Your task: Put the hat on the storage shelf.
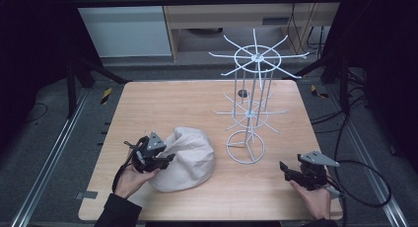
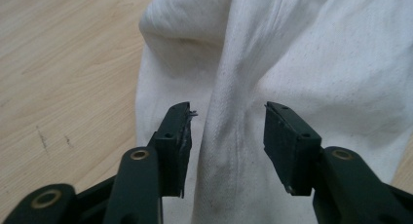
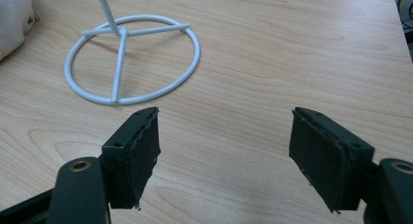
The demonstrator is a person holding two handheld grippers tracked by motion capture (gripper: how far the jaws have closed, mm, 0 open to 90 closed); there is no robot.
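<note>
Dark curtains and metal frame rails surrounded a light wooden table (image 1: 148, 103), and on it stood a white wire rack (image 1: 250, 101) with spokes at two levels and a ring base; I take this rack as the landmark. Left of the rack's base, and a little nearer to the person, lay a cream cloth bag (image 1: 190, 158), slumped and softly rounded — its mouth seemed folded or gathered, so what it held inside, if anything, could not be told. The left gripper (image 1: 165, 159) was at the side of the bag far from the rack. In the left gripper view its jaws stood partly apart on both sides of a raised fold of the cloth (image 2: 229, 136), not yet pressed on it; I judge that it was placed so to pinch this fold and lift the bag. The right gripper (image 1: 285, 169) waited right of the rack's base and nearer to the person, low over bare wood. In the right gripper view its jaws were wide apart with nothing between them, and the ring base (image 3: 131, 63) lay just ahead — perhaps ready to steady the rack. No hooks of the rack carried anything.
</note>
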